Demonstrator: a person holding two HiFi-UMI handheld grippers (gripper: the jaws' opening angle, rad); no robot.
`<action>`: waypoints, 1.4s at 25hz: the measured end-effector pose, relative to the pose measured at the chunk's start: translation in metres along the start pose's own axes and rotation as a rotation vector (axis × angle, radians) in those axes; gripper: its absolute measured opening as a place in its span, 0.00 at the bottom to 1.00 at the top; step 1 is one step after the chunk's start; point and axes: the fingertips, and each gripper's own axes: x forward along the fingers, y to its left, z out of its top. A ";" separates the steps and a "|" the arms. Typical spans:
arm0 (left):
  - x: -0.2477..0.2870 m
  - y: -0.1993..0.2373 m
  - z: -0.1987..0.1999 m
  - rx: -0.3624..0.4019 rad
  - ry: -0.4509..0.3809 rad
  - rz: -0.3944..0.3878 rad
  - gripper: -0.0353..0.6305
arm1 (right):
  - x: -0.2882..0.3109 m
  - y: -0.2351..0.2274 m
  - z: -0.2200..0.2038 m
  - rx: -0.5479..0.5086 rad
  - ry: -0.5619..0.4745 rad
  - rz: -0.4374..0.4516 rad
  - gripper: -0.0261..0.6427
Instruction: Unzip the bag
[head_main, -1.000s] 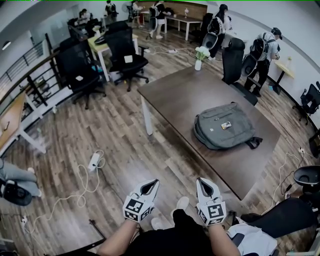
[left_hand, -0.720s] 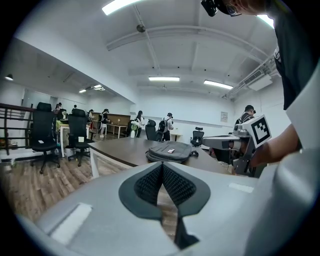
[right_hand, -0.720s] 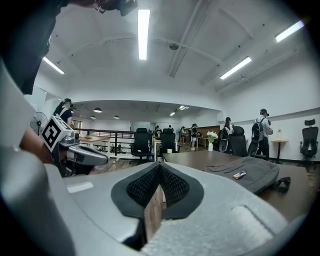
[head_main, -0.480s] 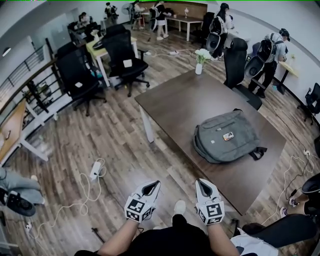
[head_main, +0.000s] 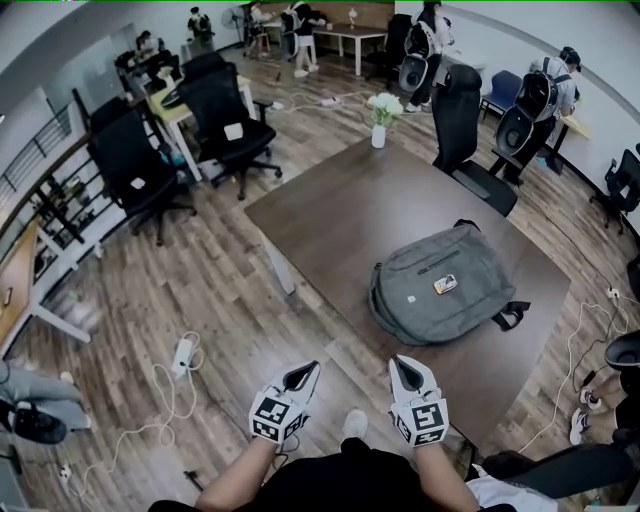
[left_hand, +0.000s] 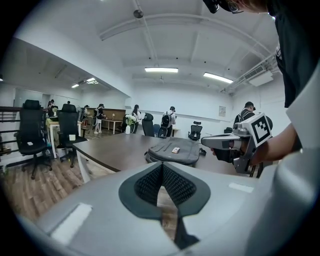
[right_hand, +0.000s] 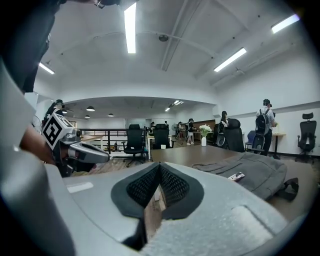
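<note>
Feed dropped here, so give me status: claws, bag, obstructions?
Left claw and right claw shut, empty, short of the bag. Bag flat on table, untouched. Nothing between claws and bag.

The bag (head_main: 415, 305) is grey, with a small orange-and-white tag (head_main: 445, 285), on a dark brown table (head_main: 330, 215). The floor (head_main: 200, 285) shows brown wood planks. Left gripper (head_main: 304, 369) and right gripper (head_main: 400, 366) are pale grey, with black-and-white square markers and jaws padded in black, finely dotted.

Bag (head_main: 440, 283) lies on table (head_main: 330, 215), toward its near right end. Vase (head_main: 379, 125) stands at far corner. Left gripper (head_main: 300, 374) and right gripper (head_main: 404, 370) sit side by side before the near edge. Power strip (head_main: 183, 352) lies on floor (head_main: 200, 270), left.
</note>
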 end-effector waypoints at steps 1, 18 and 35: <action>0.007 0.000 0.001 0.003 0.003 -0.003 0.08 | 0.003 -0.006 -0.002 0.004 0.005 0.002 0.04; 0.093 0.009 0.026 0.033 0.037 -0.024 0.08 | 0.033 -0.071 -0.006 -0.033 0.045 0.052 0.04; 0.186 0.061 0.034 0.050 0.125 -0.161 0.08 | 0.104 -0.106 -0.004 0.013 0.120 0.014 0.04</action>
